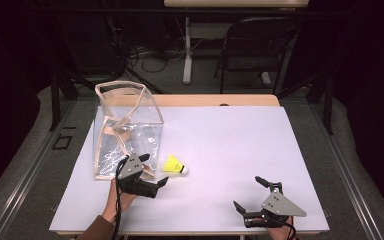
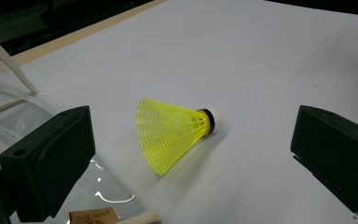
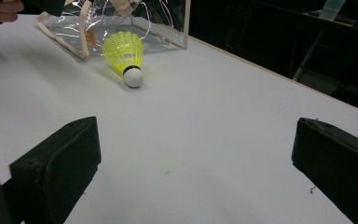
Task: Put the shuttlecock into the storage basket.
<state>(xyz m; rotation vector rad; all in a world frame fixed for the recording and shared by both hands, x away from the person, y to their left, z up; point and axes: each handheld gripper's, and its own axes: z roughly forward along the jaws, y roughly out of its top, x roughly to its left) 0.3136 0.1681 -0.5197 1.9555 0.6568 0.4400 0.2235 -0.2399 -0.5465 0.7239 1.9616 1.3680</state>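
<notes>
A yellow shuttlecock [image 1: 175, 165] with a white cork lies on its side on the white table sheet [image 1: 230, 145], just right of a clear plastic bag [image 1: 127, 125] with beige trim. My left gripper [image 1: 156, 178] is open a short way in front of the shuttlecock, held low beside the bag's near corner. In the left gripper view the shuttlecock [image 2: 172, 133] lies ahead between the spread jaws, untouched, with its cork to the right. My right gripper [image 1: 247, 192] stands open near the table's front right with nothing in it. From there the shuttlecock [image 3: 123, 51] and the bag [image 3: 74, 28] lie far ahead.
The bag stands upright at the table's left with its mouth open at the top. A wooden strip [image 1: 215, 100] runs along the far edge. Behind the table are a folding chair [image 1: 255, 45] and cables on the floor. A hand [image 3: 0, 9] shows at the upper left.
</notes>
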